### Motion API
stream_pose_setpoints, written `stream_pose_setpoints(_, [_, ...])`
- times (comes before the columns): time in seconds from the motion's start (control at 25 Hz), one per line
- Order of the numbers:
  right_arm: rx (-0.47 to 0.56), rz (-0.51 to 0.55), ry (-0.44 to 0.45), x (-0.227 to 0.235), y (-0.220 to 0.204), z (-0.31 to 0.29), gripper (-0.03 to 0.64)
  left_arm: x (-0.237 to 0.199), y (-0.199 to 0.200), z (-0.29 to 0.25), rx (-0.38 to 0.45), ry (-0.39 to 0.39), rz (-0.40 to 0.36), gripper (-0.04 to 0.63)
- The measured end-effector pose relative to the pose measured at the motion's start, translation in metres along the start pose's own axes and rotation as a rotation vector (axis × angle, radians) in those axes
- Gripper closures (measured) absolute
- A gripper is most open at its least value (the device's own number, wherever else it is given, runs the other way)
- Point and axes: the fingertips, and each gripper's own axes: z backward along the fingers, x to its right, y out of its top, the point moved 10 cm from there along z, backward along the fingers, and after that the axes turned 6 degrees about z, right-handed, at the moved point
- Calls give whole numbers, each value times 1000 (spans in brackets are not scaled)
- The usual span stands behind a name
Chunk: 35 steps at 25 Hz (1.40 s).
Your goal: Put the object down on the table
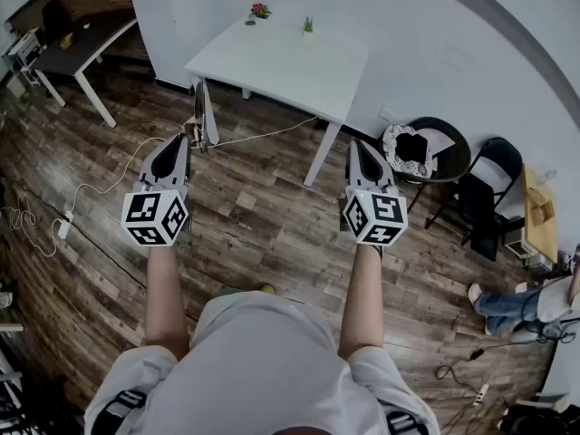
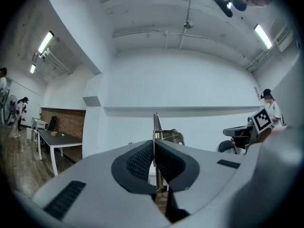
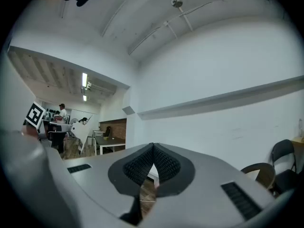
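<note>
My left gripper is shut on a thin flat metal object, held upright over the wooden floor short of the white table. In the left gripper view the object shows edge-on, sticking up from between the closed pads of the left gripper, with a brass-coloured part to its right. My right gripper hangs level with the left one, near the table's front right leg. In its own view the right gripper is shut with its pads pressed together and nothing between them.
On the table's far edge sit a small pink flower and a green sprig. Black chairs stand to the right by the wall. A dark desk is at the far left. Cables trail over the floor.
</note>
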Motion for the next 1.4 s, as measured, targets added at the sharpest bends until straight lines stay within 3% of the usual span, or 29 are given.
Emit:
stream_pose_setpoints(0.8, [3,22,27,5,-7,-6,609,11,-3,-9,-13,4,-9,569])
stream_pose_setpoints(1.4, [-34,28,42,19,-19,-58,608,-5,-15,-67,-53,-7,10,569])
